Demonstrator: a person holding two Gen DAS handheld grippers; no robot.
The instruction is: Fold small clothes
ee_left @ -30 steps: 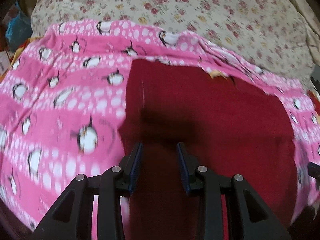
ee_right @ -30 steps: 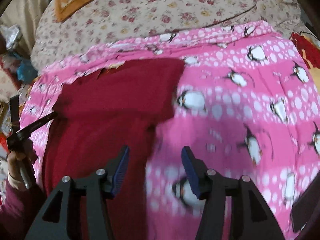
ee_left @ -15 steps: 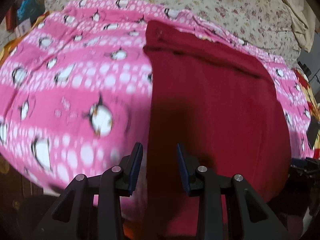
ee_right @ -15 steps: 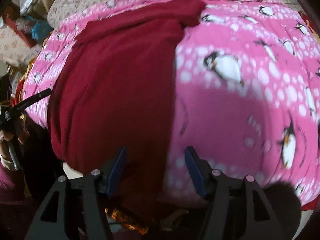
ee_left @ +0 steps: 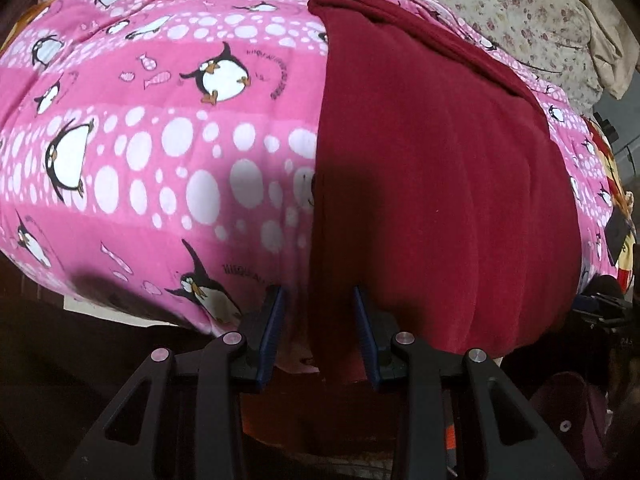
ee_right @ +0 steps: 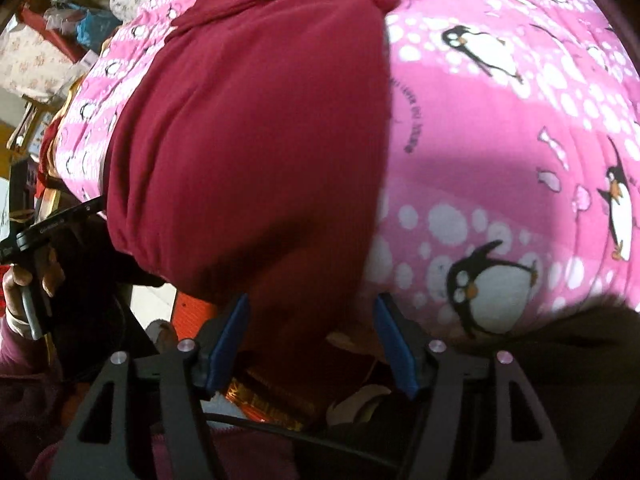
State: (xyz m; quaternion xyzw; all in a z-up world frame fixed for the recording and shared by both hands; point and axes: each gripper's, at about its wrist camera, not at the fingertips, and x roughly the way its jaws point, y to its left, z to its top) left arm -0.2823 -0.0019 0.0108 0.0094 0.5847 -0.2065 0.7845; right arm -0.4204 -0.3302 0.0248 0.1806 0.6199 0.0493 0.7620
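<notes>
On pink blanket [ee_left: 168, 152], smooth maroon garment [ee_left: 432, 184]

my left gripper [ee_left: 319, 334]: black frame, blue pads, silver screws
my right gripper [ee_right: 313, 342]: same black, blue, silver
my sleeve [ee_right: 18, 364]: maroon

You see a pink penguin-print blanket [ee_left: 168, 152] spread over a floral sheet [ee_left: 516, 12], with clutter [ee_right: 48, 48] beside the bed
</notes>
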